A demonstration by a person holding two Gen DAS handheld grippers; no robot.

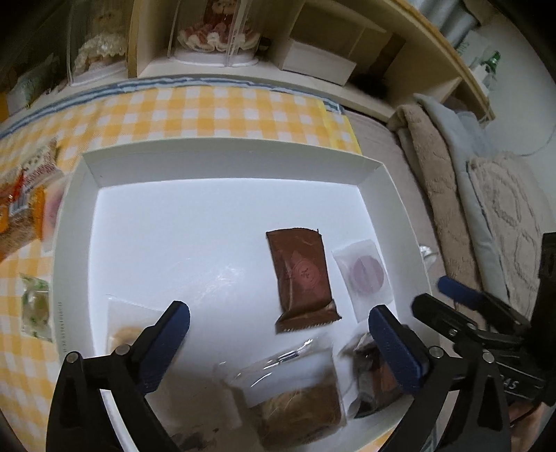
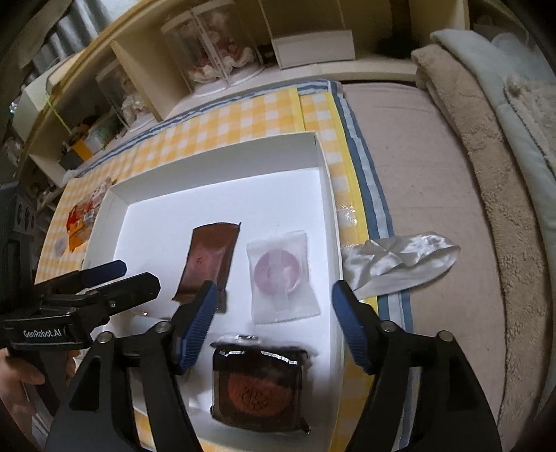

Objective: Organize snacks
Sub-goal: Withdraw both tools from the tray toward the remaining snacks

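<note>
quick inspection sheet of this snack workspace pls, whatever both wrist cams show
surface: yellow checked cloth over a striped mat, on a beige bed.
job's things: white box holds a brown foil packet, a pink round snack in a clear wrapper, a dark wrapped cake, a clear pack with a brown pastry and a pale wrapped snack. Orange snack bags and a green-tinted packet lie outside it on the cloth.
clutter: crumpled clear wrapper right of the box.
grippers: left claw open, empty; right claw open above the dark cake, not touching.
cables: thin cord by the wall.
surroundings: shelf with cased dolls, folded blankets.
</note>
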